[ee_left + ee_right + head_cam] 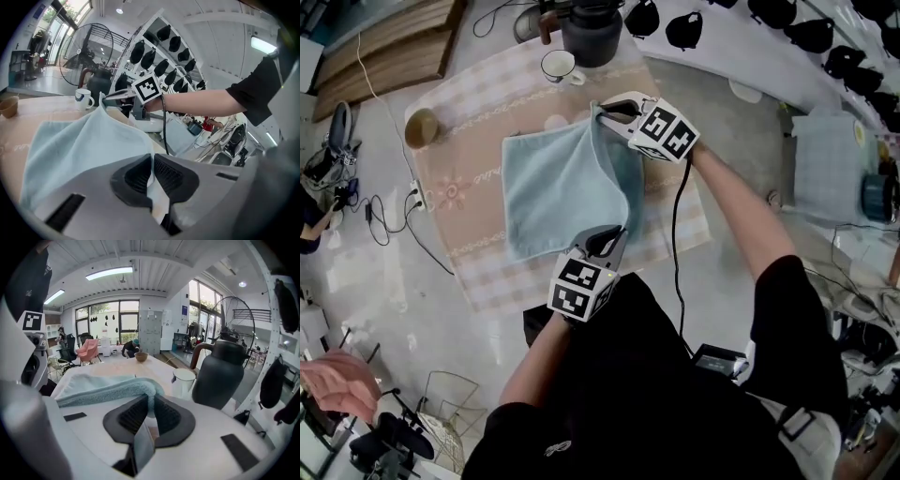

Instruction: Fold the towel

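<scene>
A light blue towel (553,187) lies on the checked tablecloth (469,159), with its right edge lifted off the table. My left gripper (611,240) is shut on the towel's near right corner, and the cloth (89,145) shows pinched between its dark pads (136,176). My right gripper (607,114) is shut on the far right corner, where the towel (108,385) bunches between its pads (166,416). The lifted edge hangs between the two grippers, over the flat part. From the left gripper view the right gripper (110,97) holds its corner up.
A dark kettle (591,33) and a white mug (560,66) stand at the table's far edge, close to the right gripper. A small brown bowl (421,128) sits at the far left corner. A cable (677,234) hangs from the right gripper.
</scene>
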A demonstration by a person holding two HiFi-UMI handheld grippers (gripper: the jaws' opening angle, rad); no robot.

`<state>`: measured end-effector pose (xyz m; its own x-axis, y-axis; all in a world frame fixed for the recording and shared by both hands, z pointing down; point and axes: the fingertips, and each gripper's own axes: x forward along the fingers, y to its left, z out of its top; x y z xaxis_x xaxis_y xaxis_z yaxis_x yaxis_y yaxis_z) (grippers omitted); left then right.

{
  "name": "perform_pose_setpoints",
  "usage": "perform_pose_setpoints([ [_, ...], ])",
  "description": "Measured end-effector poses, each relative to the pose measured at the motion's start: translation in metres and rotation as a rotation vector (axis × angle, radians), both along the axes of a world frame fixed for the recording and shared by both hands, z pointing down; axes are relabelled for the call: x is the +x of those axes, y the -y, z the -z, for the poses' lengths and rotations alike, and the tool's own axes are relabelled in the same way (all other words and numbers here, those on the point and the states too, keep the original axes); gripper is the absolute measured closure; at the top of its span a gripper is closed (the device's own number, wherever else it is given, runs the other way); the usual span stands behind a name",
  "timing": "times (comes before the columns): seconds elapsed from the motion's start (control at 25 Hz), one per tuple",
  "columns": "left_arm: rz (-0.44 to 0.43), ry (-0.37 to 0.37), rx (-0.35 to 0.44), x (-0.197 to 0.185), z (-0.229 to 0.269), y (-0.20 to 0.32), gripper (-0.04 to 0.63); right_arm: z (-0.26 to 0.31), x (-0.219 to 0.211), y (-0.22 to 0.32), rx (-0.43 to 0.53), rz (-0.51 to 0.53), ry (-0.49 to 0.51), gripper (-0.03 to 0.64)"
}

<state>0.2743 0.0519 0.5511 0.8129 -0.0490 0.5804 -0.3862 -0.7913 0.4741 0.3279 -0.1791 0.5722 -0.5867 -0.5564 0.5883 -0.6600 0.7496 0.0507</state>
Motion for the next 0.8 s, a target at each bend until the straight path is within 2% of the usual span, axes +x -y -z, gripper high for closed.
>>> perform_pose_setpoints([
  [0.28,-0.075,0.052,-0.007,0.023,-0.029,-0.019,0.569,-0.025,0.031,-0.031,-0.036,-0.022,-0.032,0.573],
  [0.4,-0.118,0.089,-0.011,0.027,-0.042,-0.028,0.569,-0.038,0.049,-0.045,-0.090,-0.064,-0.019,0.514],
  [0.52,-0.193,0.108,-0.042,0.029,-0.052,-0.045,0.568,-0.048,0.070,-0.063,-0.133,-0.156,0.031,0.482],
  [0.56,-0.223,0.109,-0.059,0.029,-0.055,-0.052,0.541,-0.049,0.074,-0.069,-0.140,-0.195,0.062,0.477],
  [0.64,-0.275,0.106,-0.089,0.029,-0.058,-0.066,0.421,-0.048,0.079,-0.086,-0.145,-0.267,0.126,0.468],
  [0.72,-0.296,0.100,-0.091,0.023,-0.059,-0.072,0.388,-0.049,0.074,-0.110,-0.145,-0.316,0.160,0.468],
  [0.8,-0.260,0.091,-0.074,0.009,-0.056,-0.066,0.387,-0.052,0.064,-0.136,-0.148,-0.341,0.167,0.468],
])
